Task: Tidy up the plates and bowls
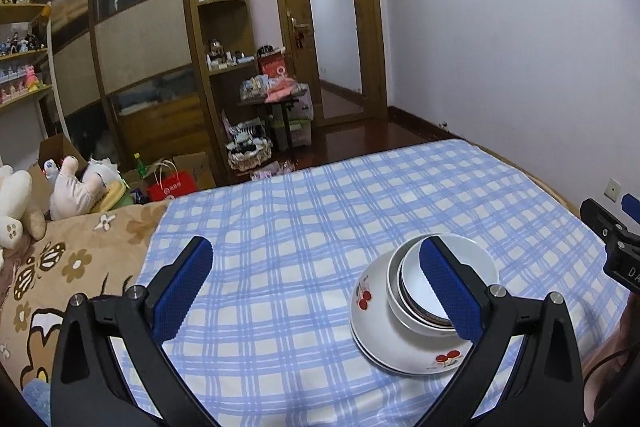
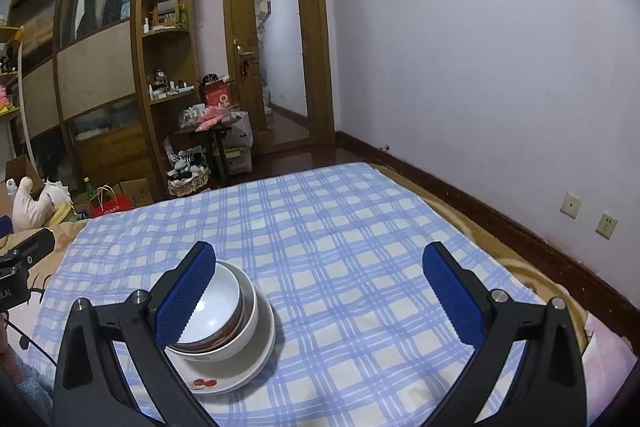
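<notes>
A stack of crockery is seen on the checked cloth [image 1: 280,227], near the viewer: two white plates [image 1: 380,351] with red cherry prints at the bottom, a white bowl [image 1: 400,311] on them, and a smaller bowl [image 2: 218,301] with a dark rim band nested inside. The pieces are judged to be glazed ceramic: stiff, smooth, slippery, fairly heavy as a stack, and liable to chip or break if dropped. A hold is best taken on a rim, one piece at a time, since the cloth lies over soft bedding and gives little support. The left gripper [image 1: 316,291] and right gripper [image 2: 320,293] are both held wide open, empty, with ribbed blue pads [image 1: 184,291], one to each side of the stack.
</notes>
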`<state>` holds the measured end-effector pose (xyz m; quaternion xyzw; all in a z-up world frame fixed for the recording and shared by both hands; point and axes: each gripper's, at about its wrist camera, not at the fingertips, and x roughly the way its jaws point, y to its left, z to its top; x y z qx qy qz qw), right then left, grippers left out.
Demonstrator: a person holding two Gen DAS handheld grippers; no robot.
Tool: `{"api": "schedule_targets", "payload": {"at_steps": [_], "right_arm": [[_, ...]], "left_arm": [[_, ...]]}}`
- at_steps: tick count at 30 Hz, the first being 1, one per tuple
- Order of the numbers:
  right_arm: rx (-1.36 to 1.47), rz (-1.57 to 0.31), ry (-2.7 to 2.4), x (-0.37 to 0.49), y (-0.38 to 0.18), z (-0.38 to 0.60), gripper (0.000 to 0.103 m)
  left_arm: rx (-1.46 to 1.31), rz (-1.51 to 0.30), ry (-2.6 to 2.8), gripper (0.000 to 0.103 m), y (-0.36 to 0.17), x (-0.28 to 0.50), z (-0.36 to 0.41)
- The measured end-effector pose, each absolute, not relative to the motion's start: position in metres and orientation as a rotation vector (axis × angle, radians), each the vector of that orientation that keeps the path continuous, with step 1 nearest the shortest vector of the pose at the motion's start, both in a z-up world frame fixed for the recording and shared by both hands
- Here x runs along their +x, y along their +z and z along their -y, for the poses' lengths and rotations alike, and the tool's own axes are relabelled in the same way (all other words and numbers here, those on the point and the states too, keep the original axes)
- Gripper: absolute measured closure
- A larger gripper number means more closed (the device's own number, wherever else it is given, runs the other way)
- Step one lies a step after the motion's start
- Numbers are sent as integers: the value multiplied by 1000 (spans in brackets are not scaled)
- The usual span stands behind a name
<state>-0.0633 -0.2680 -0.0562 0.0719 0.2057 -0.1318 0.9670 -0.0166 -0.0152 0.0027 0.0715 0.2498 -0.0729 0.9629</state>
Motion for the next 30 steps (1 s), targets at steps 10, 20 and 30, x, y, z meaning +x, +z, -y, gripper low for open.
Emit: {"api": "schedule_targets", "payload": {"at_steps": [10, 20, 30], "right_arm": [[133, -475, -266, -53, -64, 266, 0], [129, -487, -268, -51, -67, 266, 0], [127, -489, -270, -50, -68, 265, 0]], "left_arm": [[172, -557, -144, 1, -8, -9, 20], [171, -583, -135, 1, -11, -7, 18], [172, -592, -142, 1, -12, -7, 18]]}}
